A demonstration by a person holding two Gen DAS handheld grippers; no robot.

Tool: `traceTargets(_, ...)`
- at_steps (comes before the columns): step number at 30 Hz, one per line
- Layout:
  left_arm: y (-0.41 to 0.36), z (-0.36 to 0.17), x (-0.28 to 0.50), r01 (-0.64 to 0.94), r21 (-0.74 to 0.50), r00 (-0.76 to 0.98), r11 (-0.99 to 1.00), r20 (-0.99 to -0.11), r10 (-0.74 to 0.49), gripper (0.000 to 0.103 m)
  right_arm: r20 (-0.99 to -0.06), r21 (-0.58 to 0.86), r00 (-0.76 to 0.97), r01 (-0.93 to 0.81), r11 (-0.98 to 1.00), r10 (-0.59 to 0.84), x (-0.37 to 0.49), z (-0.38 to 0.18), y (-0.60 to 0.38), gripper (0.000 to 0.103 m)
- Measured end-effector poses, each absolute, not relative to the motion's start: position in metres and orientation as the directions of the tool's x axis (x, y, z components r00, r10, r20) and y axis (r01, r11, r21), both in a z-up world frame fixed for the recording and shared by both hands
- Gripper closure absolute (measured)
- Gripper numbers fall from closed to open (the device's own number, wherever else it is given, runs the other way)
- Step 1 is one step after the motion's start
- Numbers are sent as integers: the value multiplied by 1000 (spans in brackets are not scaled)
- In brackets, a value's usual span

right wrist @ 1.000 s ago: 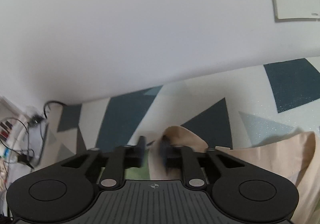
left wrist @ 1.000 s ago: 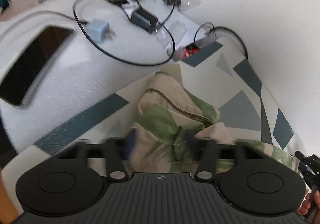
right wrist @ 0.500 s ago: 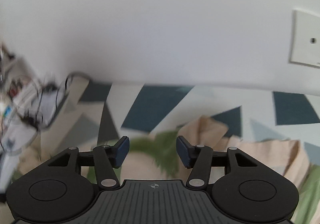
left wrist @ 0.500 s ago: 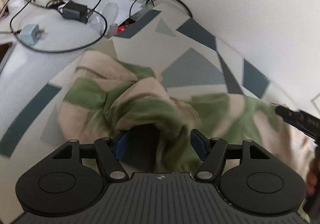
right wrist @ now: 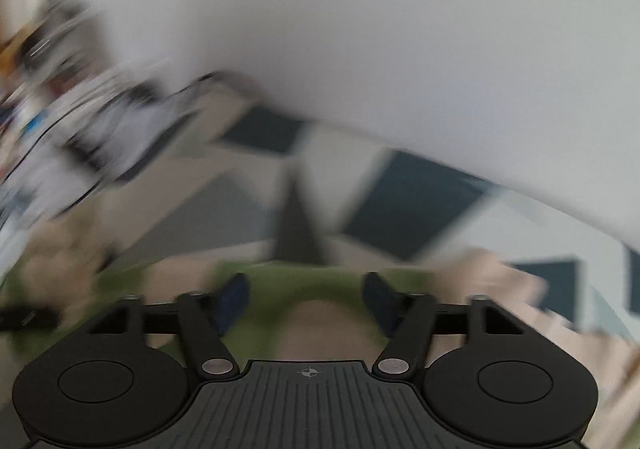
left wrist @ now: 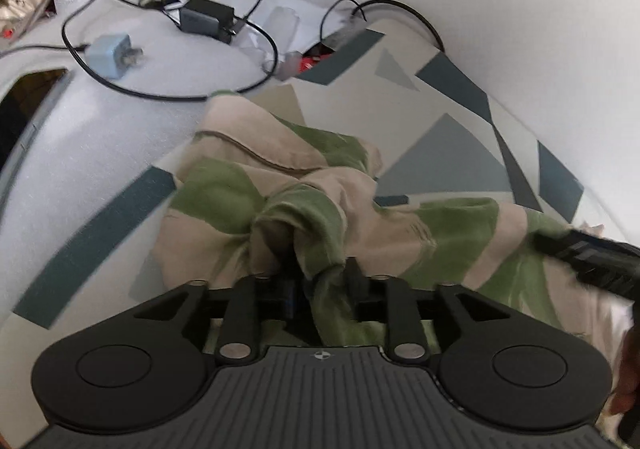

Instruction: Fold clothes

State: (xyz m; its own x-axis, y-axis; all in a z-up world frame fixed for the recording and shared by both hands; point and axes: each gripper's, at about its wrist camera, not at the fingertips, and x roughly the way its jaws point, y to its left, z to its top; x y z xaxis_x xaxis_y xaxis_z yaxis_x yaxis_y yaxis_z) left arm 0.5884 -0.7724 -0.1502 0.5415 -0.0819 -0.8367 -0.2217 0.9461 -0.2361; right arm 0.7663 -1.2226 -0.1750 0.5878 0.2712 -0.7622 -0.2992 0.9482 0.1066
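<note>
my left tongs (left wrist: 320, 281) have just been closing and now pinch a bunch of the green and tan cloth (left wrist: 304, 185), which lies crumpled on the patterned mat (left wrist: 448, 145). my right tongs (right wrist: 306, 295) have just been opening, wide above it. if i pull now, the thick bunch could slip out or stay tangled.

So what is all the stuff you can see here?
garment: one, green and beige, crumpled on the mat
mat: one, pale with dark blue shapes, beside the wall
plug: one, light blue, on the white surface
adapter: one, dark grey, behind the plug
cables: several, black, looped around both
left gripper: black, closing on a fold of garment
right gripper: black, open above the garment
</note>
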Motion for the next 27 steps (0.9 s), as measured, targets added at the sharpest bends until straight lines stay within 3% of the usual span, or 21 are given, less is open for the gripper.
traceTargets(2,-774,-153,589,-215,-250,536,944,-839,-100,55,-777,54,577,-339,939,253,769,-184,-1203,36)
traceTargets(5,-780,-151,589,-200,-221,521,955,-849,-88,36,-769,10,609,-295,956,196,786,-192,-1191,26)
traceTargets(10,-789,-131,579,-166,-198,503,966,-860,-89,26,-778,122,609,-91,988,152,820,-185,-1203,28)
traceTargets(12,-794,-116,571,-115,-196,525,974,-844,-108,22,-745,231,639,-20,973,190,804,-169,-1229,23)
traceTargets(15,-807,-94,559,-25,-176,568,984,-812,-131,16,-664,296,730,54,954,164,751,-143,-1271,4)
traceTargets(19,-836,-69,551,120,-147,606,982,-772,-190,12,-642,327,762,172,929,85,662,-128,-1340,4)
traceTargets(24,-898,-67,553,322,-184,536,929,-773,-338,12,-696,222,707,377,899,-124,545,-135,-1412,4)
traceTargets(25,-913,-69,554,368,-210,504,906,-774,-385,20,-700,202,694,421,884,-170,526,-138,-1422,4)
traceTargets(26,-930,-71,562,424,-256,450,869,-773,-448,40,-698,195,682,475,858,-219,505,-141,-1434,7)
traceTargets(27,-946,-73,570,475,-302,393,826,-768,-507,46,-692,214,677,522,826,-249,488,-142,-1447,13)
